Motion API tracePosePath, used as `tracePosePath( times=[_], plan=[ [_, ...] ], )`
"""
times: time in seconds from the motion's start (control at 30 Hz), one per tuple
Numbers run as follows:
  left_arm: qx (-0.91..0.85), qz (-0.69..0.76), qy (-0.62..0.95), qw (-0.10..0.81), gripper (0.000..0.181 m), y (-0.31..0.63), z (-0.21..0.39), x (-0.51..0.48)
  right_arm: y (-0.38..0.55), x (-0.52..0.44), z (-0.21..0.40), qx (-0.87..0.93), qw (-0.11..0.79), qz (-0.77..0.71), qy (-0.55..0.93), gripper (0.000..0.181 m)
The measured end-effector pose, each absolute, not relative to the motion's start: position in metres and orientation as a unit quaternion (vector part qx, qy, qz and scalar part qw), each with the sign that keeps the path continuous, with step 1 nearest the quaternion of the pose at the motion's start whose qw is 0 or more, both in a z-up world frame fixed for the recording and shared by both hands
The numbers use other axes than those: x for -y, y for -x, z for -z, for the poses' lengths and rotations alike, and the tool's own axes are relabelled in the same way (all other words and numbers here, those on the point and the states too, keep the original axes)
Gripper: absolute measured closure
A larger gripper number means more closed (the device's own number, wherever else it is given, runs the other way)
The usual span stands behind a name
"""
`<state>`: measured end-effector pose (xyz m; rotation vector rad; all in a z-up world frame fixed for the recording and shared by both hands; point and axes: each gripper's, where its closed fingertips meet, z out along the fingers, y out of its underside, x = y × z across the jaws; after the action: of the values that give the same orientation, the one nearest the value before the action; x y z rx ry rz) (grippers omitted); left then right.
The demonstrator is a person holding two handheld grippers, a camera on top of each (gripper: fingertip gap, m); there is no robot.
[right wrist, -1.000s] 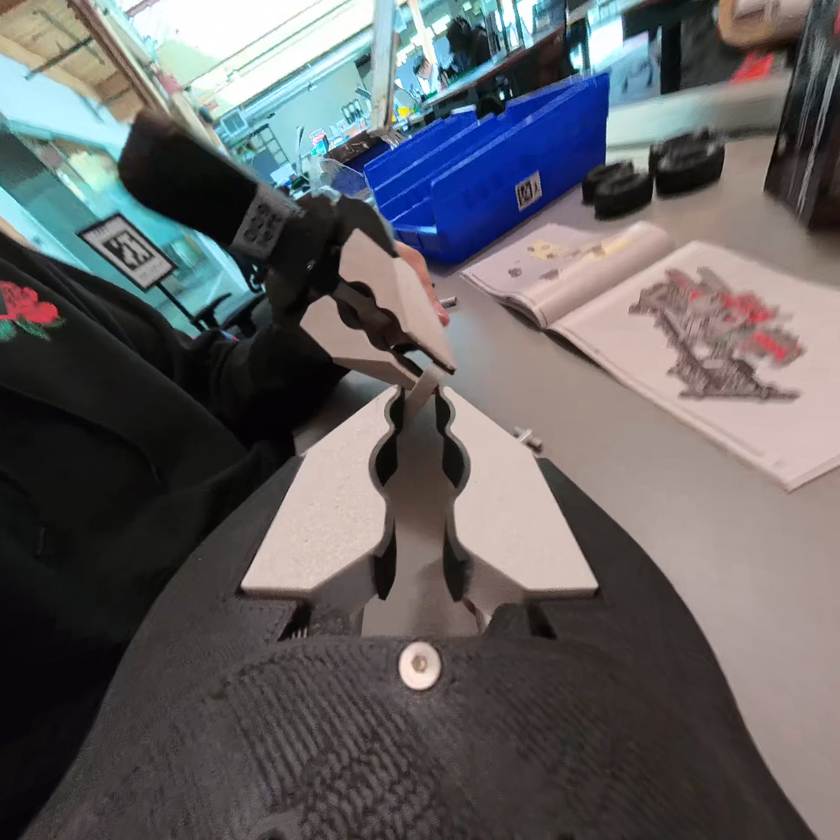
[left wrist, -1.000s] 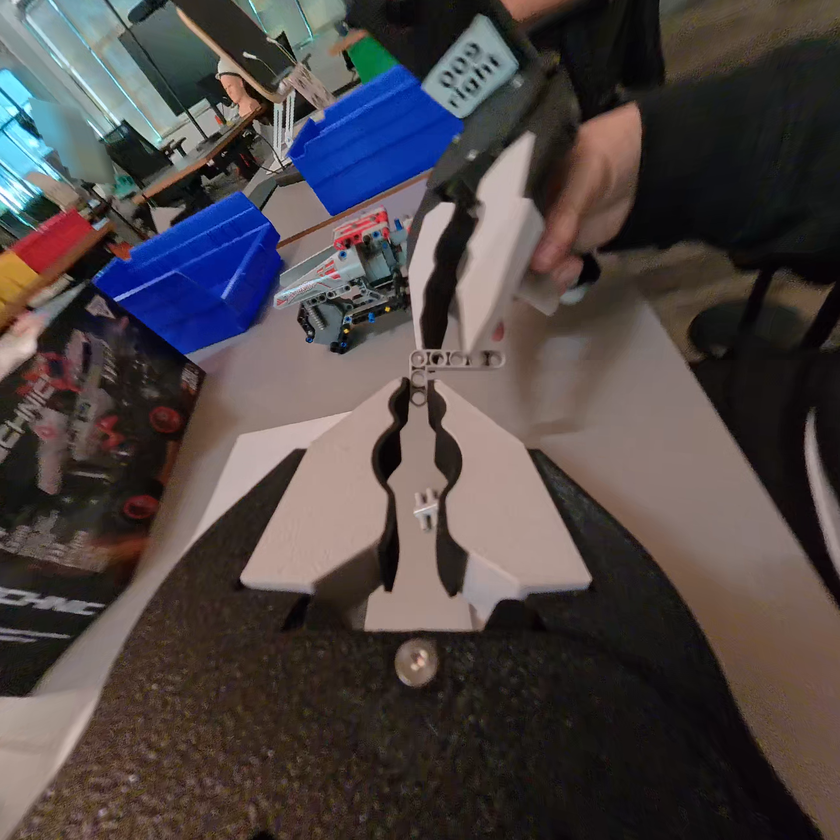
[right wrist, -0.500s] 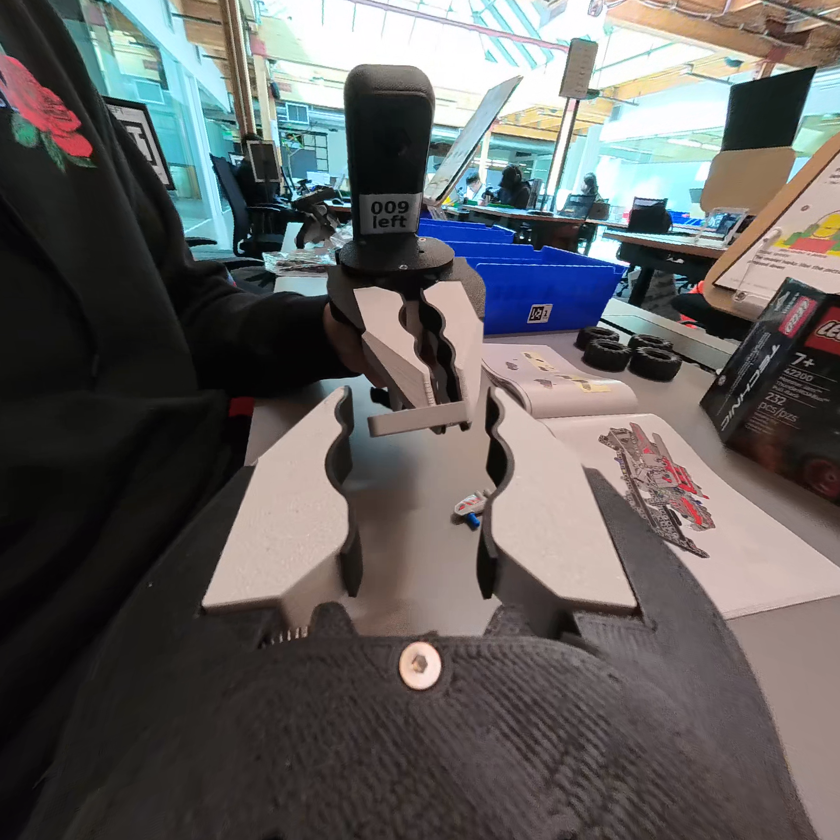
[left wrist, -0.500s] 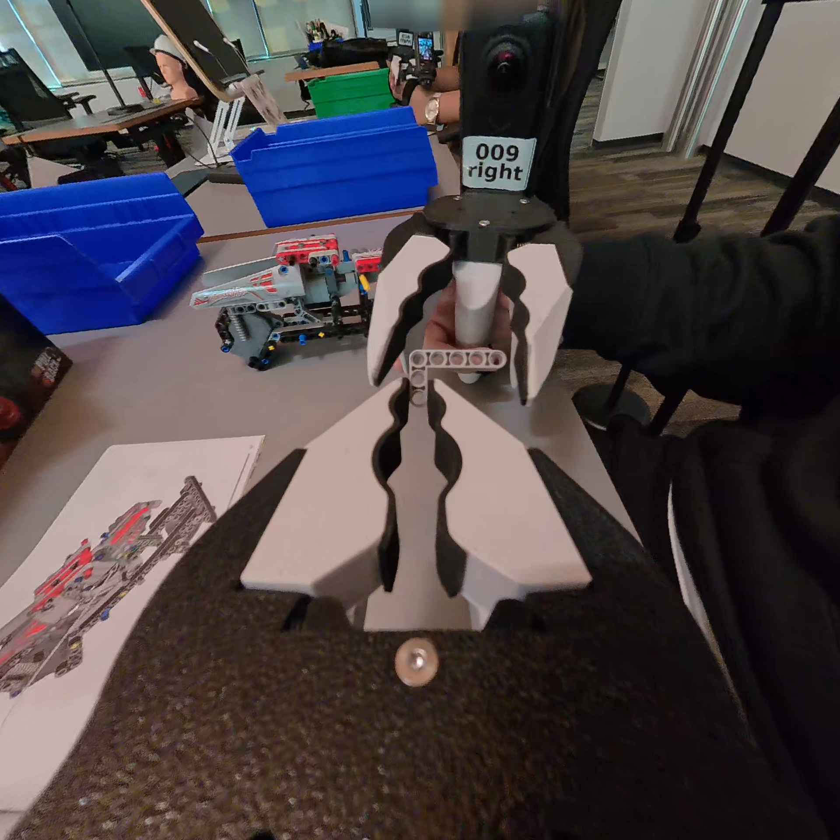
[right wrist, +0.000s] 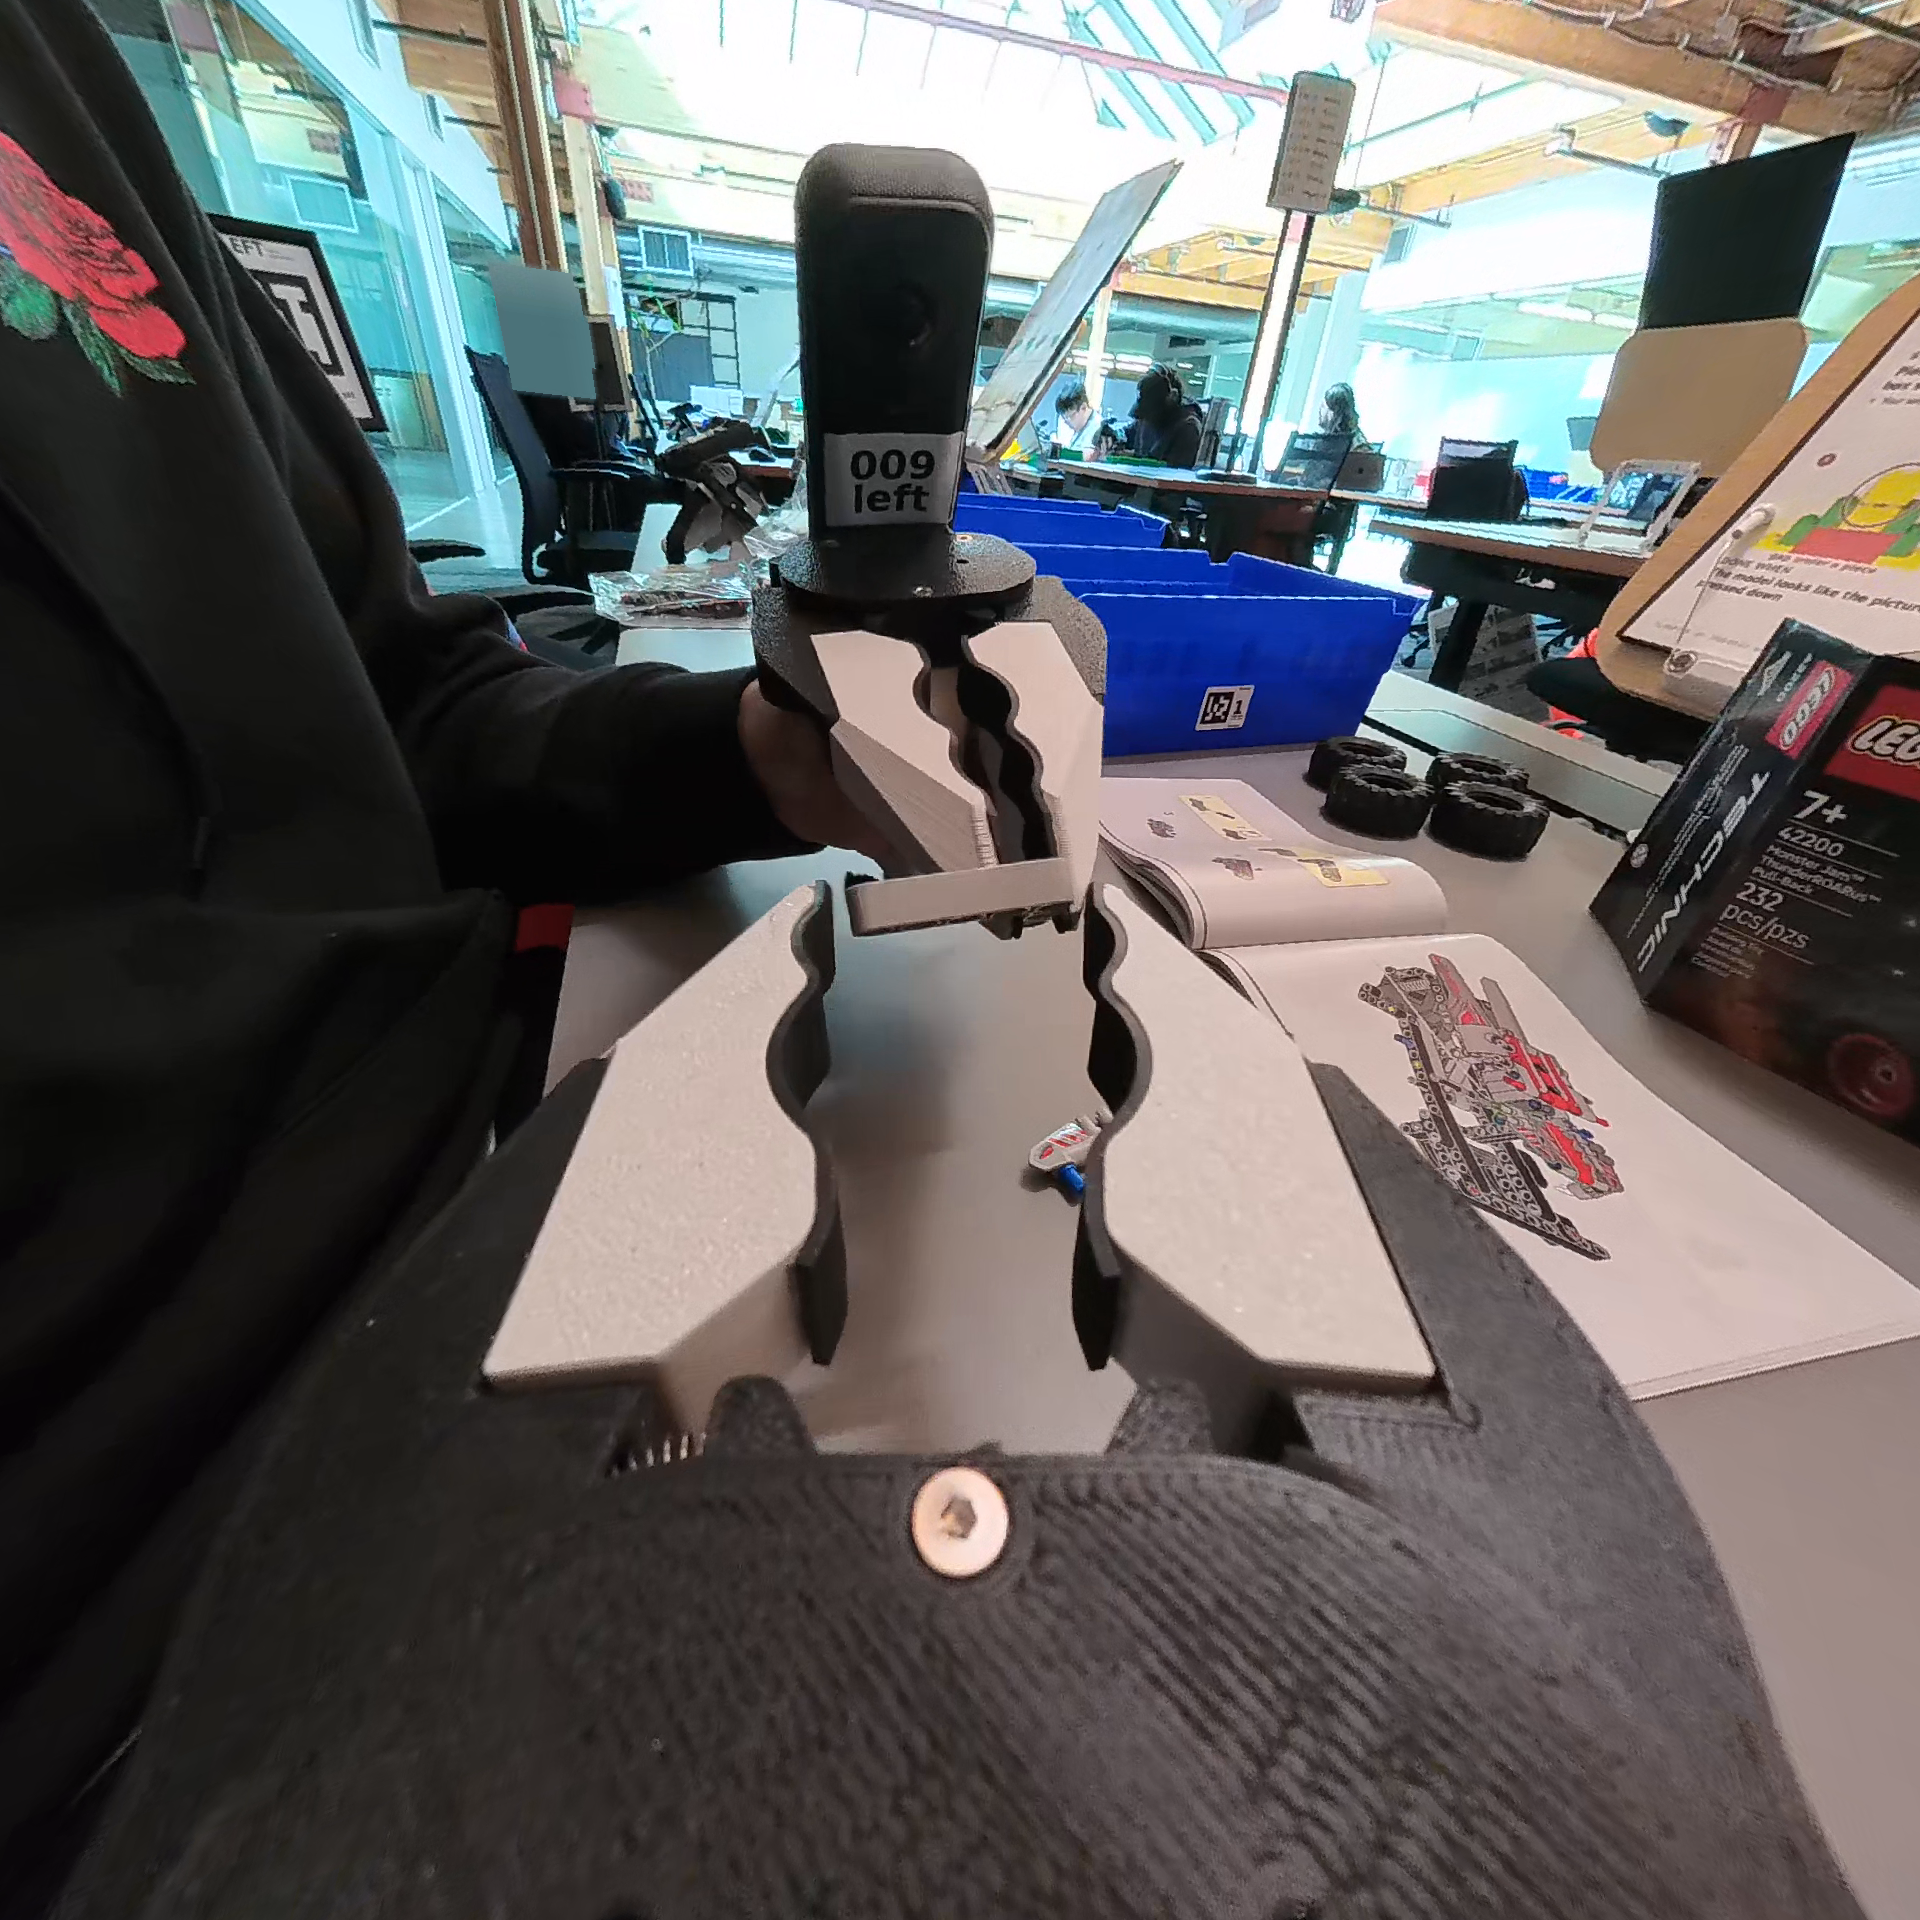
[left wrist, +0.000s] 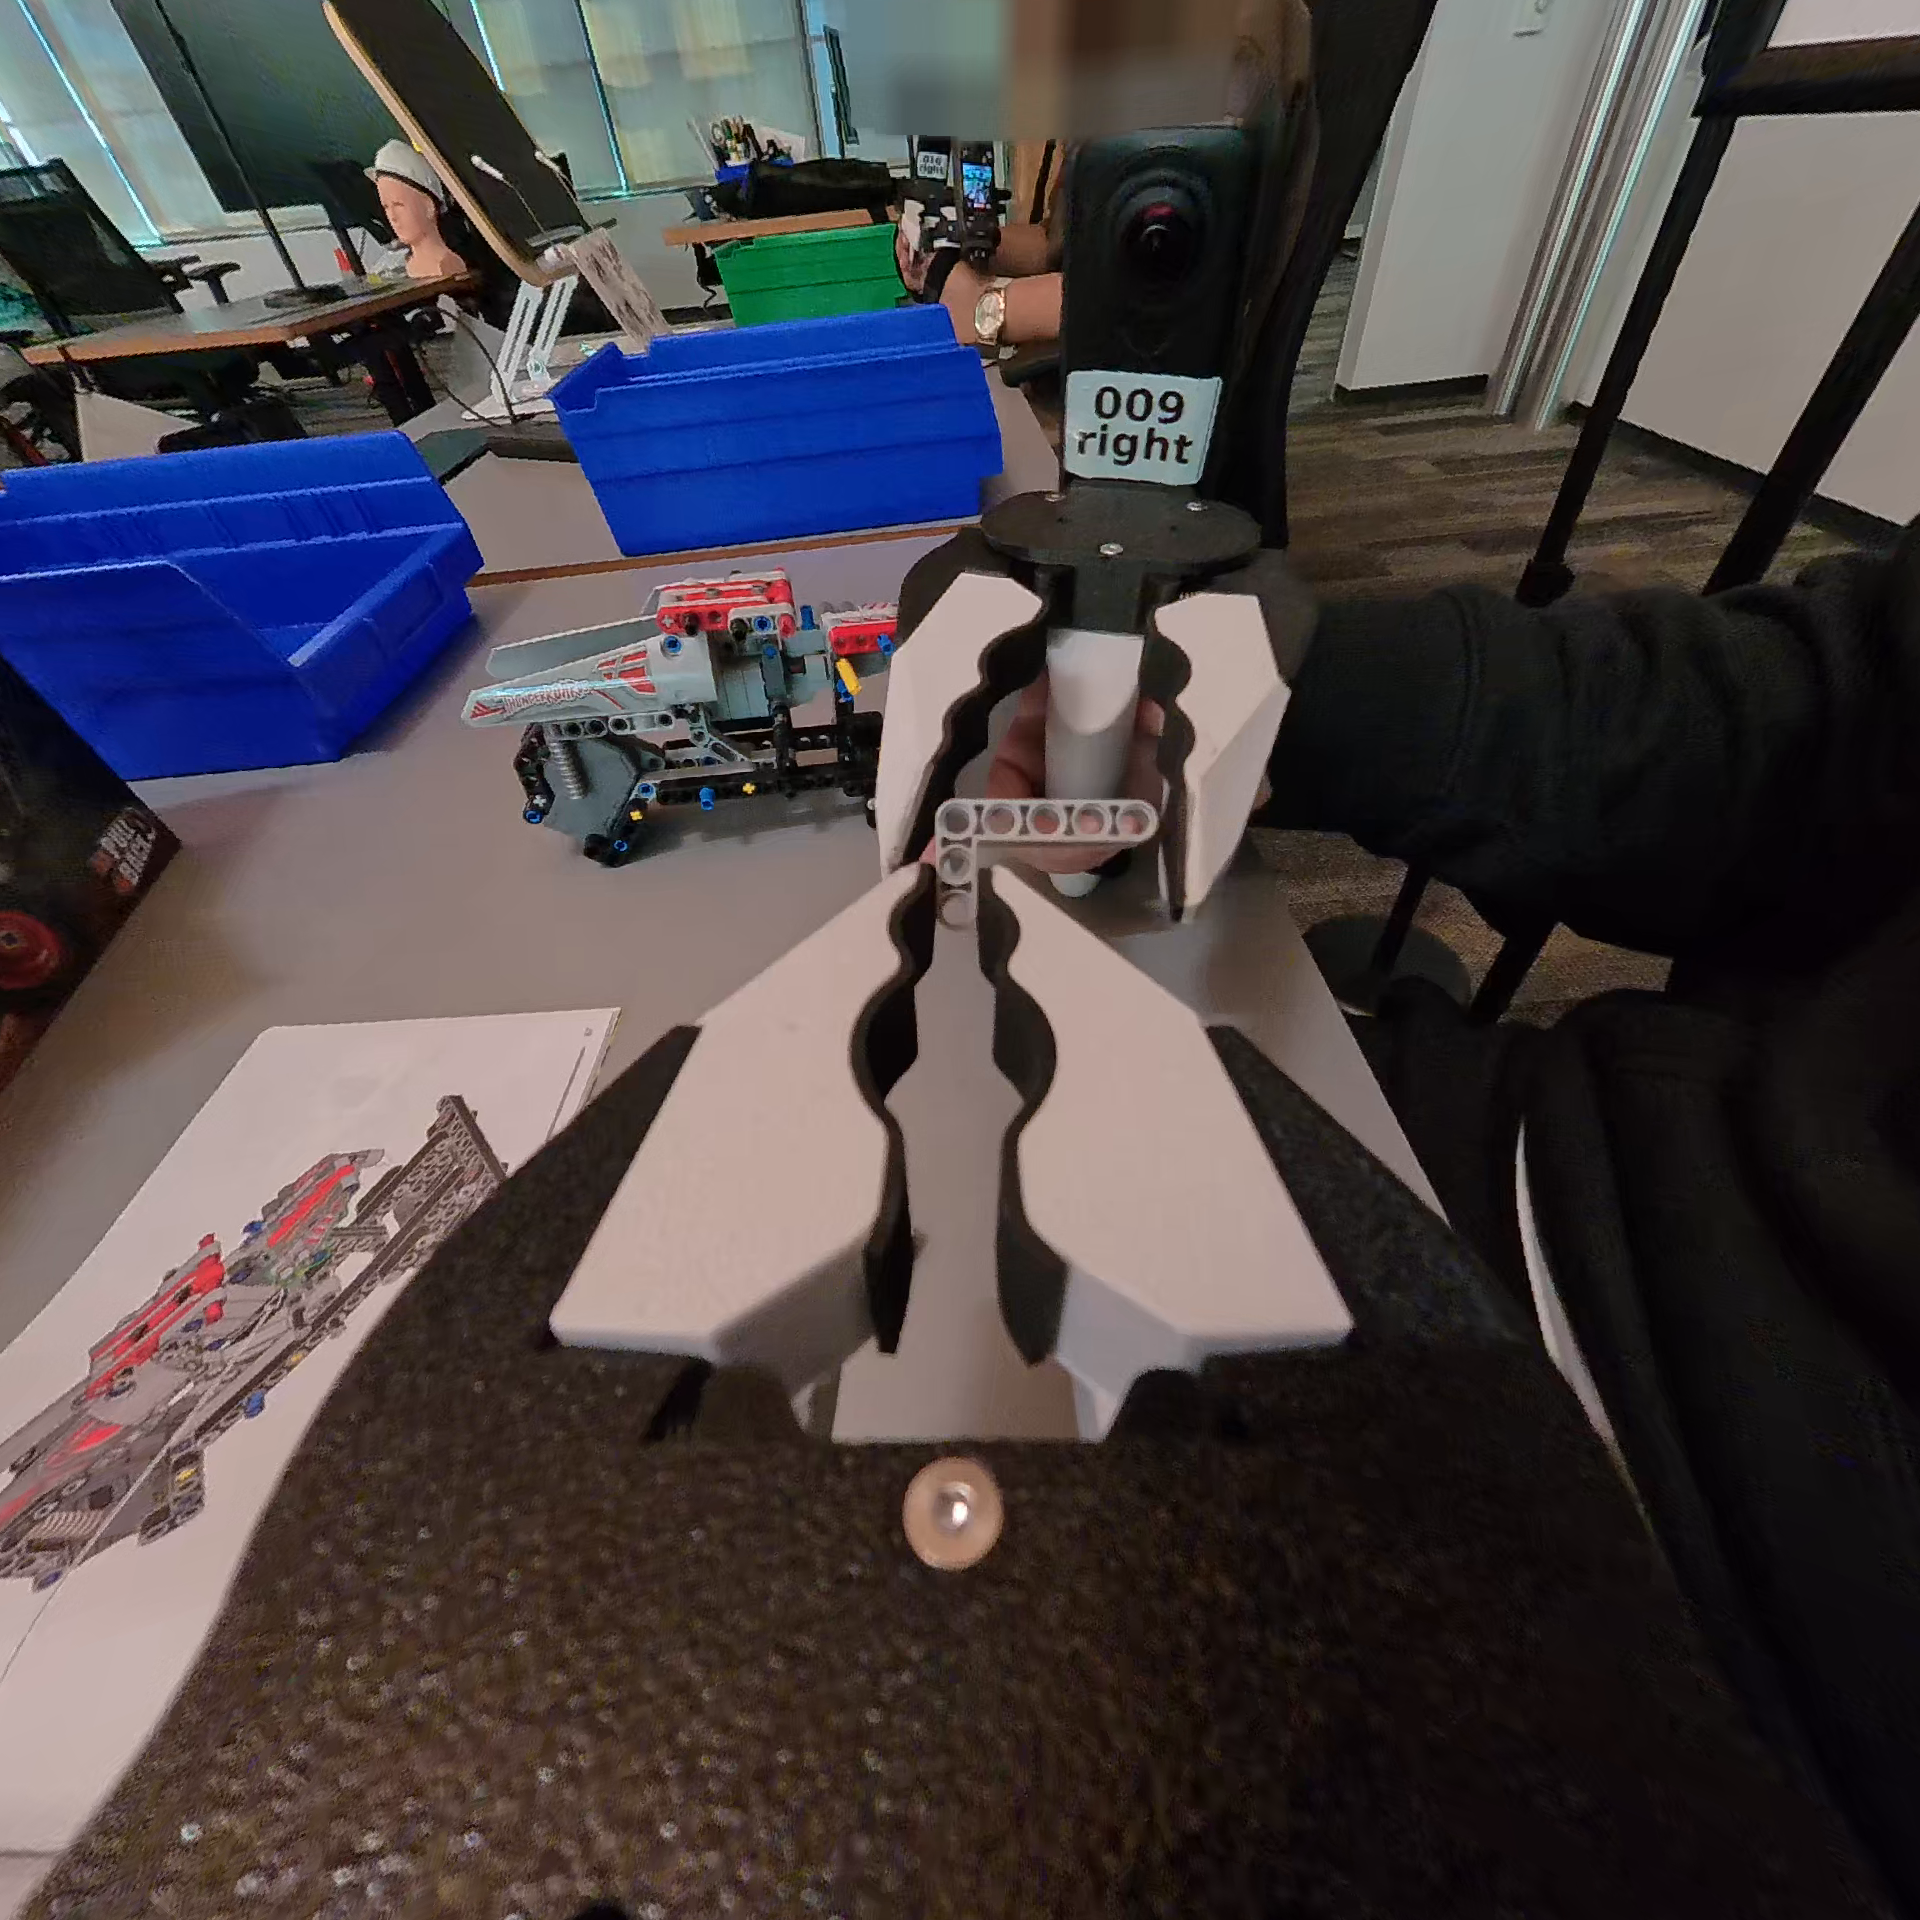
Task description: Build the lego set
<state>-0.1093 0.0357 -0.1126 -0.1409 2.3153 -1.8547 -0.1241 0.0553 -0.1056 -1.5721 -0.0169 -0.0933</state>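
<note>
My left gripper [left wrist: 958,902] is shut on the short leg of a light grey L-shaped beam [left wrist: 1044,821] and holds it above the table. The beam's long arm points right, across the gap of my right gripper [left wrist: 1039,883], which faces it with its jaws apart. In the right wrist view my right gripper [right wrist: 956,914] is open and the beam [right wrist: 956,899] lies level between its fingertips, held by the left gripper [right wrist: 1023,883]. A partly built red and grey Lego model [left wrist: 686,717] stands on the table behind.
An open instruction booklet [right wrist: 1507,1091] lies on the grey table [left wrist: 364,914]. A small loose Lego piece [right wrist: 1065,1143] lies under the right gripper. Several black tyres [right wrist: 1423,800], the set's box [right wrist: 1787,862] and blue bins [left wrist: 779,426] stand farther back. The tips of both grippers are at nearly the same place.
My right gripper has opened and swung round to face the left gripper head-on. The left gripper has levelled out and keeps hold of the beam. Little has moved in the last half second.
</note>
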Motion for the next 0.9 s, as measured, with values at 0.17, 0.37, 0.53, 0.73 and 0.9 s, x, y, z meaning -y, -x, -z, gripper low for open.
tracePosePath(
  times=[0.17, 0.37, 0.53, 0.73, 0.9],
  plan=[
    [-0.773, 0.629, 0.042, 0.07, 0.176, 0.113, 0.112, -0.034, 0.127, -0.052, 0.102, 0.015, 0.716, 0.031, 0.697, 0.137],
    [-0.767, 0.635, 0.047, 0.081, 0.176, 0.109, 0.112, -0.034, 0.124, -0.052, 0.101, 0.005, 0.72, 0.024, 0.694, 0.138],
    [-0.768, 0.632, 0.066, 0.079, 0.176, 0.103, 0.115, -0.037, 0.118, -0.056, 0.104, -0.007, 0.711, 0.041, 0.702, 0.138],
    [-0.778, 0.618, 0.086, 0.077, 0.176, 0.098, 0.124, -0.036, 0.115, -0.06, 0.109, -0.014, 0.697, 0.043, 0.716, 0.141],
    [-0.78, 0.614, 0.083, 0.09, 0.175, 0.097, 0.125, -0.036, 0.114, -0.061, 0.109, -0.019, 0.696, 0.04, 0.717, 0.141]
  ],
)
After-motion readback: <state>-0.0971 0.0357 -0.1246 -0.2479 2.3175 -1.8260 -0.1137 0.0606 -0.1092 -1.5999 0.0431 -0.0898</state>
